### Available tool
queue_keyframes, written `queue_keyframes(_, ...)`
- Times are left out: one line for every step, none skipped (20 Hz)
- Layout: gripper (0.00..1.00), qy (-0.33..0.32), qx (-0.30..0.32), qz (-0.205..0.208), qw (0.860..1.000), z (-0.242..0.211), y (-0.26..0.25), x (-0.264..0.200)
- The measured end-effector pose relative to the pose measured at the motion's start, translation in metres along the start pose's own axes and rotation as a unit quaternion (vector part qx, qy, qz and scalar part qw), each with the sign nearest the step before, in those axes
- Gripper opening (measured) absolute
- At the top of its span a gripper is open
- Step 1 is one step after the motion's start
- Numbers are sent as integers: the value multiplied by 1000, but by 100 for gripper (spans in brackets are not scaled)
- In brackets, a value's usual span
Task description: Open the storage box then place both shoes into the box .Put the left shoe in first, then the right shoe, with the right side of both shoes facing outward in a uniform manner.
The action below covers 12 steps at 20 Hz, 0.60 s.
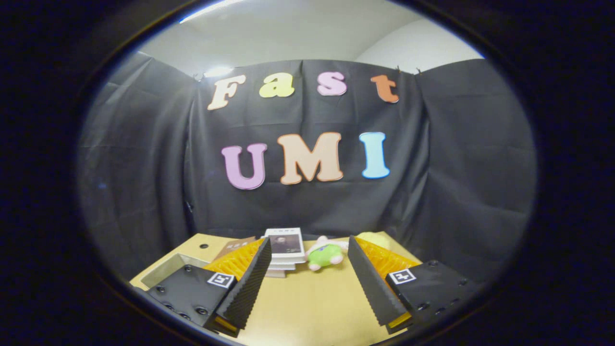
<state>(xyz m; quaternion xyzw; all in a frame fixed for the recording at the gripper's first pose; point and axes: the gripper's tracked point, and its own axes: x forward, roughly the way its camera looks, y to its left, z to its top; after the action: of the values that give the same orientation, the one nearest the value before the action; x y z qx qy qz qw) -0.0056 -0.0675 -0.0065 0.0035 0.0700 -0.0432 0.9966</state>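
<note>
My gripper (310, 242) is held above a light wooden table (307, 302), open, its two fingers spread wide with nothing between them. To the left of the left finger (250, 283), a pale grey box-like container (170, 270) lies on the table, partly hidden by the gripper body; I cannot tell whether it is the storage box or whether it has a lid.
Just beyond the fingertips, a stack of white books (284, 250) lies near the table's far edge. A small green and pink plush toy (324, 254) lies beside it, and a yellow object (375, 239) peeks over the right finger. The black cloth wall rises close behind the table.
</note>
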Motion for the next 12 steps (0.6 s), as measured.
queue_keyframes(100,-11,-6,-8,1000,6,-8,-2)
queue_keyframes(100,-20,-9,-10,1000,10,-13,-3)
queue_keyframes(100,-26,-9,-11,1000,14,-15,-1)
queue_keyframes(100,-30,-9,-10,999,15,-16,-1)
queue_keyframes(100,-34,-9,-10,999,16,-18,0)
queue_keyframes(100,-35,-8,-7,999,17,-18,0)
queue_keyframes(100,-38,-8,-7,999,18,-18,1)
queue_keyframes(100,-38,-7,-8,999,19,-19,2)
queue_keyframes(100,-39,-5,-5,999,18,-17,2)
queue_keyframes(100,-40,-2,-3,999,19,-15,1)
queue_keyframes(100,-38,-1,-1,999,17,-15,1)
queue_keyframes(100,-37,1,0,999,16,-14,1)
